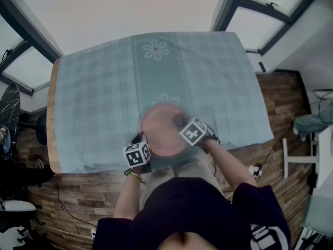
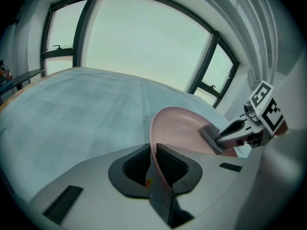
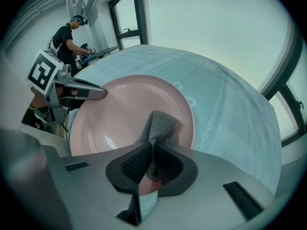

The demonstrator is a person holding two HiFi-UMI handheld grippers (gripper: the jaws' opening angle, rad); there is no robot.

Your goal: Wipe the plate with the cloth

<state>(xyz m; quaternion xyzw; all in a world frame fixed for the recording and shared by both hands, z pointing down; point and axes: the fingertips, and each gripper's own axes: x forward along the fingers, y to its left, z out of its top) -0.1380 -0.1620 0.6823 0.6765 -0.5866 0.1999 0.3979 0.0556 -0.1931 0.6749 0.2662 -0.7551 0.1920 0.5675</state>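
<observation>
A pink plate (image 1: pixel 161 129) lies near the front edge of the table. My left gripper (image 1: pixel 141 149) is shut on the plate's near-left rim; in the left gripper view the plate (image 2: pixel 180 126) stands edge-on between the jaws of my left gripper (image 2: pixel 152 164). My right gripper (image 1: pixel 183 125) is shut on a grey mesh cloth (image 3: pixel 157 124), which rests on the plate (image 3: pixel 120 114) on its right half. In the right gripper view the cloth bunches out from the jaws of my right gripper (image 3: pixel 151 163). The cloth (image 2: pixel 211 134) also shows in the left gripper view, pressed on the plate.
A pale blue checked tablecloth (image 1: pixel 104 87) with flower prints covers the table. Its wooden edge (image 1: pixel 51 119) shows at the left. Wood flooring (image 1: pixel 281 103) lies to the right, and a person (image 3: pixel 69 35) stands at another table in the background.
</observation>
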